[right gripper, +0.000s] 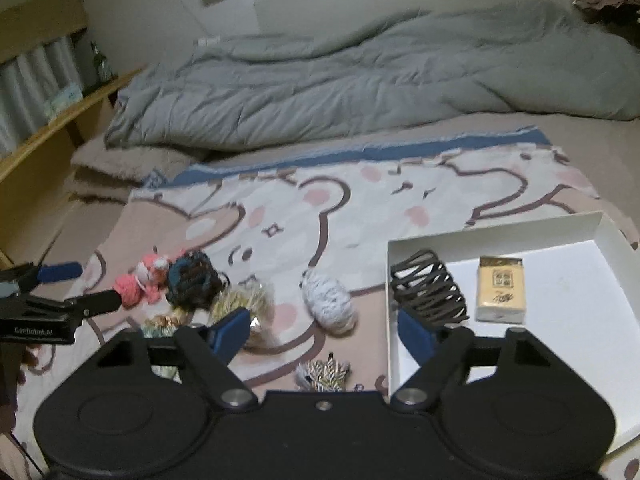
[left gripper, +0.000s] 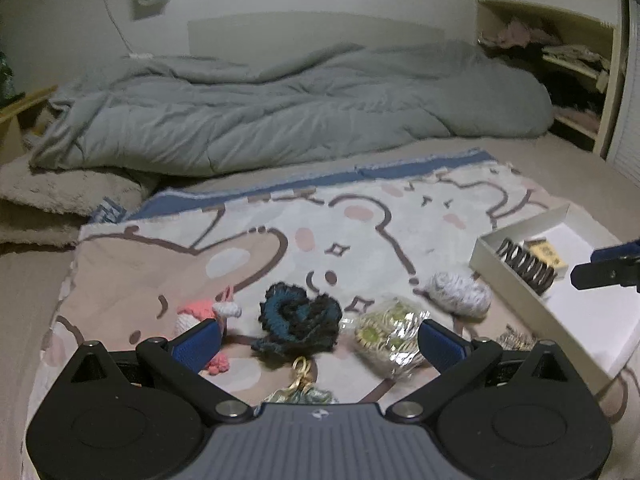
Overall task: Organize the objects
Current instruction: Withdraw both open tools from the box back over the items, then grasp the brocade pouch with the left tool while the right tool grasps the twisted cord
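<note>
Holding both claws, left gripper and right gripper, open and empty, we've boxed two items in the shallow white cardboard box; six yarn pieces remain on the cartoon-bear blanket.

one white shallow box is seen, and two things are counted inside it: one bundle of dark hair ties and one small yellow packet. outside the box, on one bear-print blanket, six small soft items are counted: one pink crocheted figure, one dark blue-black frilled scrunchie, one white-grey fluffy piece, one yellow-green item in clear wrap, one gold-clasped tasselled charm, and one small spiky gold-and-silver ornament. one grey duvet is counted behind them. two grippers are counted, the left gripper and the right gripper.
</note>
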A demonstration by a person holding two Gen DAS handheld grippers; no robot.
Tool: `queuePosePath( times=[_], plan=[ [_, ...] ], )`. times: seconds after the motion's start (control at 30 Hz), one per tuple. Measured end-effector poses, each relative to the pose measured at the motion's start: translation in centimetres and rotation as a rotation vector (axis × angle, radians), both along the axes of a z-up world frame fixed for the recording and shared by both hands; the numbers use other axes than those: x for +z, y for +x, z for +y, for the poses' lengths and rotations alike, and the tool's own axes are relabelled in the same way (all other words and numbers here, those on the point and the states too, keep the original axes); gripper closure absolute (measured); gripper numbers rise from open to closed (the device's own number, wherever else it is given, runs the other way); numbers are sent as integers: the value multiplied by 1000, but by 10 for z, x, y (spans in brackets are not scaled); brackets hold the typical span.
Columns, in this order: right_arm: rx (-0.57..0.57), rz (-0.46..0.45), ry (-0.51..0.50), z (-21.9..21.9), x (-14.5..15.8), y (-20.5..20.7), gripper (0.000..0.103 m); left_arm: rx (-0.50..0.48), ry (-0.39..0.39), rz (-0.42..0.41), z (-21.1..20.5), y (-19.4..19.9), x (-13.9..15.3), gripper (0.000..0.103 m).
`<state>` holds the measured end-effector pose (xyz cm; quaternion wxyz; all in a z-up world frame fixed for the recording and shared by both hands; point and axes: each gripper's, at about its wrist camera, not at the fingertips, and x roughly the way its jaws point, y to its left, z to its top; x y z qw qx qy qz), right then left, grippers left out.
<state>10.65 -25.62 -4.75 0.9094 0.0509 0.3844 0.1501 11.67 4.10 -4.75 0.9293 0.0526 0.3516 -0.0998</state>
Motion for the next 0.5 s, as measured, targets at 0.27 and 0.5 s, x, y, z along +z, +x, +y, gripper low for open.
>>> queuePosePath(
  times=[0.27,0.5],
  plan=[
    [94,100,-51,20,-26,15,35,-157,-22,148,11,16,-37,0],
    [114,218,-98,28,-55,24,38,-85,17,252,24,29,-71,0]
  ],
)
